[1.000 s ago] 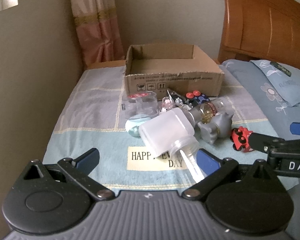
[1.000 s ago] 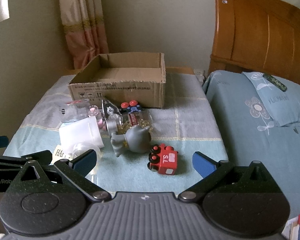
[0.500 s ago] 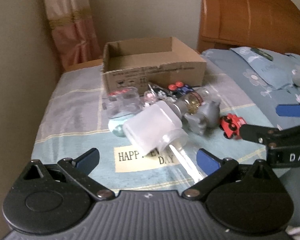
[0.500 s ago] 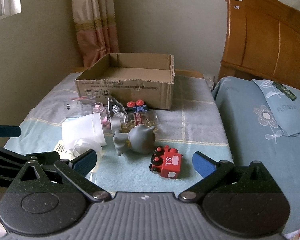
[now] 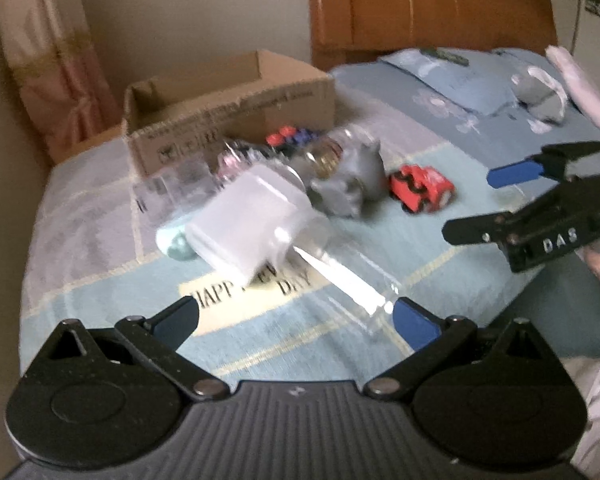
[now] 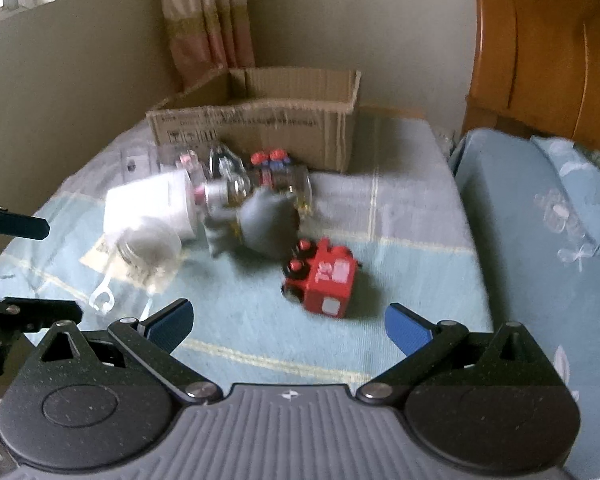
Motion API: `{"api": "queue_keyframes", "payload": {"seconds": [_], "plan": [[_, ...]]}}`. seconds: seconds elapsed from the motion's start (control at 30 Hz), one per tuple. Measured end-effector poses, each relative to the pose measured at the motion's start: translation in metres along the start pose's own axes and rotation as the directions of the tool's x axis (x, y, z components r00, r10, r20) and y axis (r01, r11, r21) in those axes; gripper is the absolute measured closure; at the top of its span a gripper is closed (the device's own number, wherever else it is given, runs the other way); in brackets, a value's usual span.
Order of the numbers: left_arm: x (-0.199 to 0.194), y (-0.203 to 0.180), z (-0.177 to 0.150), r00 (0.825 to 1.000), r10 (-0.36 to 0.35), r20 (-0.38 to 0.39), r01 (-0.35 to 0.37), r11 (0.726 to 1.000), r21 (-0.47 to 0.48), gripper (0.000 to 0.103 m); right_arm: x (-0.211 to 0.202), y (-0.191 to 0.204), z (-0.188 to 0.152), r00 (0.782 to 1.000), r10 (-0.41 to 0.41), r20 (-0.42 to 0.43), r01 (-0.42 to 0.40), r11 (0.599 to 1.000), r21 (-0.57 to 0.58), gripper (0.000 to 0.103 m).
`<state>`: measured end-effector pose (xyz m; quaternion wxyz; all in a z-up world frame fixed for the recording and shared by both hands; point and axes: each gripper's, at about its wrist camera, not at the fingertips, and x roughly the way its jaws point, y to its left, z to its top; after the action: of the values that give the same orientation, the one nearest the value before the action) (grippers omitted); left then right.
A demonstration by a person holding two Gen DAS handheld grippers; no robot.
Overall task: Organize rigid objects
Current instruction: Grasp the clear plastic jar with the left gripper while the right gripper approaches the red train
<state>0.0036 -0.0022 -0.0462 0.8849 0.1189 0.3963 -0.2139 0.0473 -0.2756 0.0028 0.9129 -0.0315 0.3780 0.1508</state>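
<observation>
Both frames blurred. Left gripper [image 5: 294,316]: fingers wide apart, nothing btwn them, hovering over cloth-covered table [image 5: 100,292]. Just ahead of it lies frosted white bottle [image 5: 248,224] on its side w/ clear cap [image 5: 348,284] pointing back toward its right fingertip. Beyond bottle, a clutter of small clear jars, hard to tell apart. Further ahead, open cardboard box [image 5: 236,120] at far end of table.

Right gripper [image 6: 288,324]: fingers also spread wide, holding nothing. Red toy train [image 6: 324,280] sits on table just ahead, roughly centered btwn its fingertips but not touching either. Grey elephant figure [image 6: 264,220] just beyond train, slightly left, touching glass jar [image 6: 276,184] behind it. White bottle ahead-left of right gripper, its clear cap nearest the left fingertip. Box straight ahead at far end, upright, open top.

Left-wrist view: right gripper off to the right of the train, also open. Bed [image 6: 540,240] w/ blue bedding to right of right gripper; wooden headboard [image 6: 548,52] behind it.
</observation>
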Motion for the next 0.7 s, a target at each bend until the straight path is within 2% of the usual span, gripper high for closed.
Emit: {"api": "queue_keyframes", "payload": {"seconds": [0.23, 0.3, 0.43, 0.57, 0.7], "plan": [[0.015, -0.004, -0.006, 0.998, -0.049, -0.040, 0.052, 0.997, 0.058, 0.001, 0.021, -0.010, -0.011, 0.996, -0.056, -0.064, 0.056, 0.998, -0.006, 0.000], [0.021, -0.006, -0.008, 0.997, -0.040, -0.059, 0.045, 0.995, 0.086, 0.001, 0.023, -0.012, -0.013, 0.996, -0.055, -0.071, 0.055, 0.998, -0.005, 0.000], [0.037, -0.007, -0.009, 0.996, 0.022, -0.089, -0.011, 0.991, 0.131, 0.001, 0.027, -0.015, -0.013, 0.996, -0.047, -0.079, 0.047, 0.999, 0.003, 0.000], [0.042, -0.008, -0.004, 0.996, 0.000, -0.086, 0.011, 0.992, 0.129, 0.001, 0.031, -0.013, -0.013, 0.996, -0.055, -0.075, 0.054, 0.998, -0.013, 0.000], [0.046, -0.016, 0.000, 0.997, 0.011, -0.072, 0.002, 0.984, 0.176, 0.001, 0.032, -0.013, -0.012, 0.996, -0.054, -0.070, 0.053, 0.998, -0.024, 0.000]]}}
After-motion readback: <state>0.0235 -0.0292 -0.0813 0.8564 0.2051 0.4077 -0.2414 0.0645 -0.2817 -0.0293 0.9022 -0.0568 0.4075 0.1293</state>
